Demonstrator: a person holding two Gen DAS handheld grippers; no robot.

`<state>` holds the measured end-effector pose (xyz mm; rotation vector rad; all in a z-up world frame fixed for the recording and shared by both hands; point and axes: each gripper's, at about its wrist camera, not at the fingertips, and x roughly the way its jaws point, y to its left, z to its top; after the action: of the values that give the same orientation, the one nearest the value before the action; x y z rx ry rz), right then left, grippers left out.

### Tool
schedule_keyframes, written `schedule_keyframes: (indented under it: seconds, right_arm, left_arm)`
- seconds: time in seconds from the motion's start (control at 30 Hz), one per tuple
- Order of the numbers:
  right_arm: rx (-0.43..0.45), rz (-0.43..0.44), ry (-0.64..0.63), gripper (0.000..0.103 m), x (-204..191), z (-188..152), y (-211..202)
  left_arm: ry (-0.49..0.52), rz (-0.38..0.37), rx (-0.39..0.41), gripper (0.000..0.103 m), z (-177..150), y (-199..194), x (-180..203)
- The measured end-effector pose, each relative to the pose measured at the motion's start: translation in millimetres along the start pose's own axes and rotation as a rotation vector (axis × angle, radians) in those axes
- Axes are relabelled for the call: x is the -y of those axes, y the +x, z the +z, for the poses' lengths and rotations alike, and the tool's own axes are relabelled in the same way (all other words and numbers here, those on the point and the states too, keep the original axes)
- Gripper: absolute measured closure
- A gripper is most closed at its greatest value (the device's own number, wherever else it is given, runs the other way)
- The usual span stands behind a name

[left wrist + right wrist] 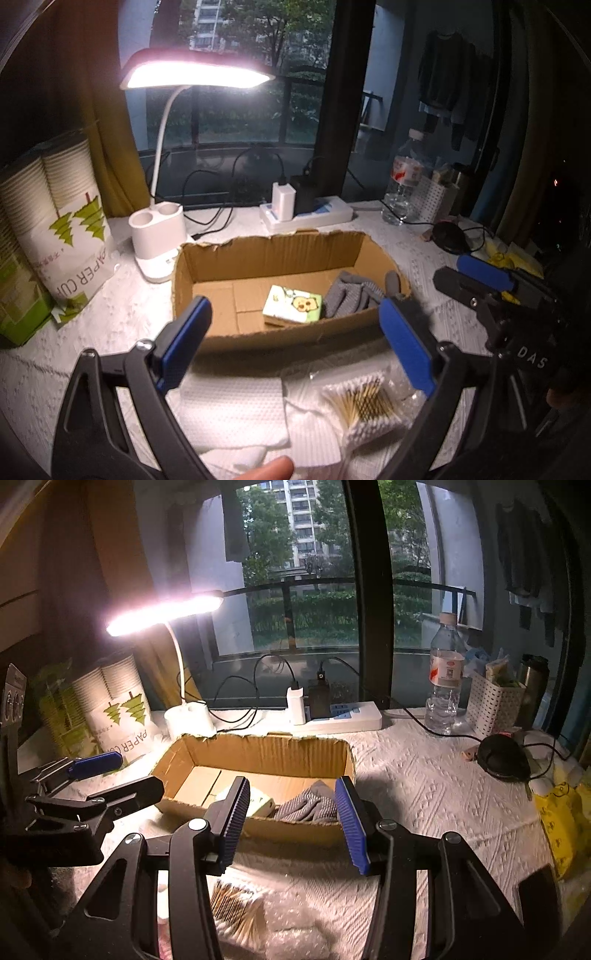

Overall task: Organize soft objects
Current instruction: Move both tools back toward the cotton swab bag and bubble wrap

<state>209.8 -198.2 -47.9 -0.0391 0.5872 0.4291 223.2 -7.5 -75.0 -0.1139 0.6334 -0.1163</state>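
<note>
The light, crinkly bag of cotton swabs point(364, 408) is being framed by both released tongs point(295, 343) point(293, 821), best pinched at its slack edge.

1 box point(221, 332), 1 tissue pack point(293, 305), 1 bottle point(445, 679)

Home desk, lamp point(195, 74), hanging clothes point(443, 74)
</note>
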Motion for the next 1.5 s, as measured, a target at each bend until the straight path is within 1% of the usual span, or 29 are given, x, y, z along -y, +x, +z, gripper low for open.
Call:
schedule_keyframes:
  seconds: [0.37, 0.7, 0.73, 0.8, 0.83, 1.17, 1.2, 1.3, 1.4, 1.5]
  right_arm:
    - [-0.027, -0.006, -0.008, 0.052, -11, -21, -9]
    - [-0.074, -0.021, -0.004, 0.052, -13, -46, -8]
    - [-0.077, -0.022, -0.002, 0.052, -13, -48, -8]
    - [-0.085, -0.025, 0.003, 0.052, -13, -53, -8]
    - [-0.088, -0.025, 0.005, 0.052, -13, -55, -8]
    - [-0.135, -0.010, 0.004, 0.052, -22, -72, 3]
    - [-0.141, -0.006, 0.002, 0.051, -24, -73, 6]
    - [-0.154, 0.006, 0.004, 0.040, -28, -76, 11]
    - [-0.176, 0.014, 0.008, 0.039, -32, -79, 19]
    - [-0.181, 0.005, 0.005, 0.039, -32, -81, 23]
  left_arm:
    - [-0.033, -0.017, -0.025, 0.010, -25, -9, -4]
    - [-0.051, -0.020, -0.057, 0.010, -53, -6, -6]
    - [-0.053, -0.027, -0.061, 0.010, -55, -6, -6]
    - [-0.061, -0.065, -0.062, 0.010, -60, -6, -7]
    - [-0.063, -0.070, -0.063, 0.010, -62, -6, -8]
    - [-0.070, -0.044, -0.086, 0.010, -79, -7, -16]
    - [-0.072, -0.039, -0.086, 0.010, -81, -7, -18]
    - [-0.086, -0.024, -0.093, 0.010, -86, -7, -26]
    - [-0.103, -0.009, -0.102, 0.010, -91, -6, -36]
    - [-0.113, -0.001, -0.106, 0.010, -93, -4, -43]
